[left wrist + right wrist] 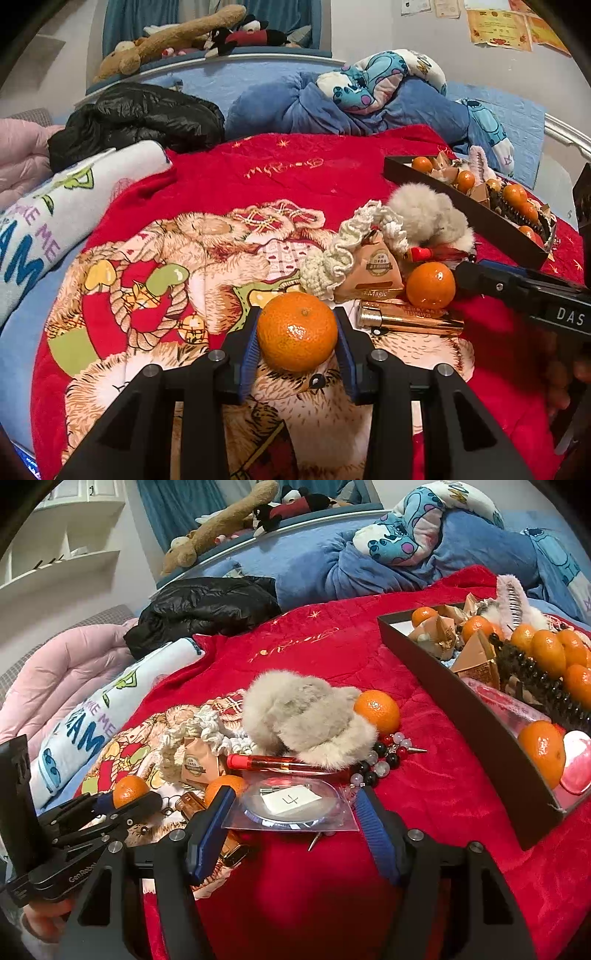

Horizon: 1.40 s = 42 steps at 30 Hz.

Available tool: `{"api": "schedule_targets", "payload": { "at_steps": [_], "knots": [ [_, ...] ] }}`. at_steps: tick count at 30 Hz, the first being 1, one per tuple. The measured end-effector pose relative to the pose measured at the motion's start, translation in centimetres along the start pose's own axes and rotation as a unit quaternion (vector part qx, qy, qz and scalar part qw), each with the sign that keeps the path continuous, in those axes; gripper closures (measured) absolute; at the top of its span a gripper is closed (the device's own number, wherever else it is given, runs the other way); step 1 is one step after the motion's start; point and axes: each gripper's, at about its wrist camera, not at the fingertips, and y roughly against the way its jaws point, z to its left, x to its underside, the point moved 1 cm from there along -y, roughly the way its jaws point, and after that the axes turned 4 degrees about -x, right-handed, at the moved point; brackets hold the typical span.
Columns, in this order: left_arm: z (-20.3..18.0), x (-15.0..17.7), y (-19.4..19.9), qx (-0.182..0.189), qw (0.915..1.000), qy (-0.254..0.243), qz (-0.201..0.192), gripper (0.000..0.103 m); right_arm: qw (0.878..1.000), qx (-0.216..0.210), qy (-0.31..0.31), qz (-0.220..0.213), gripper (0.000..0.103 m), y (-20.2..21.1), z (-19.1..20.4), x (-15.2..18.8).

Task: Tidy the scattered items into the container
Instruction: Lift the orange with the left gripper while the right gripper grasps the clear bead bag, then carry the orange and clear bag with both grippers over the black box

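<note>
The mandarin sits clamped between the blue pads of the left gripper, low over the red blanket. The black container lies far and to the right of it, its long axis running near-right to far-left. The right gripper, nearer that box, stands spread wide around a clear flat packet, not yet gripping it.

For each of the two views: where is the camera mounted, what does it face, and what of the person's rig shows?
Left wrist: rides the left gripper, facing a clamped tangerine; right gripper at the right edge.
Right wrist: rides the right gripper, open around a clear packet; left gripper at the left.
Shared: black box, red blanket.
</note>
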Motion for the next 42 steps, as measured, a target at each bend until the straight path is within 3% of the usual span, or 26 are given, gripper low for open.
{"api": "schedule_targets", "payload": {
  "at_steps": [4, 12, 17, 23, 26, 36, 39, 42],
  "knots": [
    [0.0, 0.0, 0.0, -0.029, 0.9996, -0.003, 0.001, 0.065, 1.000, 0.013, -0.013, -0.003, 0.042, 0.4, -0.4, 0.2],
    [-0.2, 0.0, 0.0, -0.028, 0.9995, -0.011, 0.000, 0.065, 1.000, 0.009, -0.016, -0.023, 0.043, 1.4, -0.4, 0.3],
    [0.0, -0.2, 0.3, -0.019, 0.9998, -0.002, -0.006, 0.065, 0.998, 0.003, -0.017, -0.063, 0.043, 3.5, -0.3, 0.2],
    [1.0, -0.8, 1.4, -0.004, 0.9994, 0.027, -0.022, 0.065, 0.997, 0.004, -0.031, -0.067, 0.043, 4.7, -0.9, -0.1],
    [1.5, -1.2, 1.7, -0.019, 0.9987, 0.042, -0.021, 0.065, 0.998, 0.013, -0.030, -0.051, 0.043, 5.0, -1.0, -0.1],
    [0.5, -2.1, 4.1, 0.031, 0.9977, 0.052, -0.032, 0.065, 0.998, 0.007, -0.019, -0.066, 0.043, 7.9, -0.7, -0.5],
    [-0.7, -3.0, 5.0, 0.064, 0.9958, 0.055, -0.037, 0.065, 0.997, 0.020, -0.009, -0.079, 0.043, 10.0, -0.7, -0.9],
    [-2.6, -3.8, 6.3, 0.069, 0.9962, 0.036, -0.040, 0.065, 0.995, 0.026, 0.004, -0.093, 0.043, 12.8, -0.9, -1.4]
  ]
}}
